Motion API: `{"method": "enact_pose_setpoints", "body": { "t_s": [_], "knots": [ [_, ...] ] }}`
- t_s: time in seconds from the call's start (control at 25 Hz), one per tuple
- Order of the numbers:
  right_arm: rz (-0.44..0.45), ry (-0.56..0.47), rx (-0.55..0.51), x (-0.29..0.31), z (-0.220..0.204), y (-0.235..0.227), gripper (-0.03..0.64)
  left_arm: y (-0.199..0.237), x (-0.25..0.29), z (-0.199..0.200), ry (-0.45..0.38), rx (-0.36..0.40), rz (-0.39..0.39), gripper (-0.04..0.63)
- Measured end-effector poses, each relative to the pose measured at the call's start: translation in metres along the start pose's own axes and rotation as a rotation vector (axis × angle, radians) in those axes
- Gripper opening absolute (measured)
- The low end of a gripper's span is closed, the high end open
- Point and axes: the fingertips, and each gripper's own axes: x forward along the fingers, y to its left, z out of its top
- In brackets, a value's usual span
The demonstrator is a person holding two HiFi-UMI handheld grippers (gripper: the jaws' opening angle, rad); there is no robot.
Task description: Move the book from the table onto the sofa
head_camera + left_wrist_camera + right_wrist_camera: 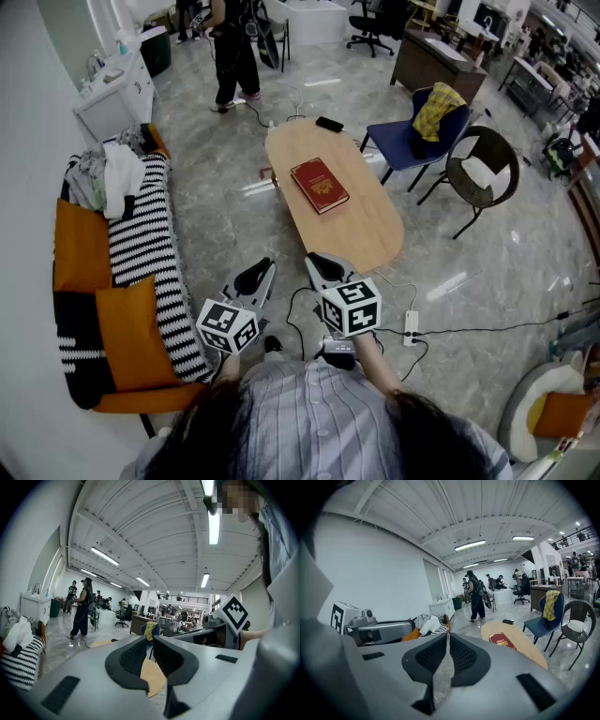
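Observation:
A dark red book (320, 185) lies flat in the middle of the oval wooden table (366, 234); the right gripper view also has the book (502, 640) on the table. The sofa (141, 253), orange with a black-and-white striped cover, runs along the left wall. Both grippers are held low in front of me, short of the table's near end. My left gripper (262, 269) is shut and empty, its fingertips (150, 640) meeting. Beside it, my right gripper (318, 260) is shut and empty too, aimed between sofa and table.
A black phone (329, 124) lies at the table's far end. A blue chair (412, 141) with a yellow cloth and a round dark chair (483, 173) stand right of the table. Clothes (108, 173) pile on the sofa's far end. A power strip and cables (411, 325) lie on the floor. A person (232, 52) stands beyond.

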Motion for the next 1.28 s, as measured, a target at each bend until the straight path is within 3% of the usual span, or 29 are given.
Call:
{"method": "enact_pose_setpoints", "body": {
  "t_s": [0.2,0.48,1.28],
  "knots": [
    [-0.042,-0.018,-0.012,0.015,0.011,-0.013,0.035,0.012,0.017,0.007,-0.022,0.011,-0.046,0.035],
    [-0.041,-0.006,-0.014,0.031,0.007,-0.004,0.035,0.029,0.005,0.002,-0.01,-0.004,-0.04,0.035],
    [-0.149,0.001,0.037,0.094,0.01,0.016,0.035,0.122,-0.03,0.001,0.009,-0.051,-0.068,0.037]
  ]
}}
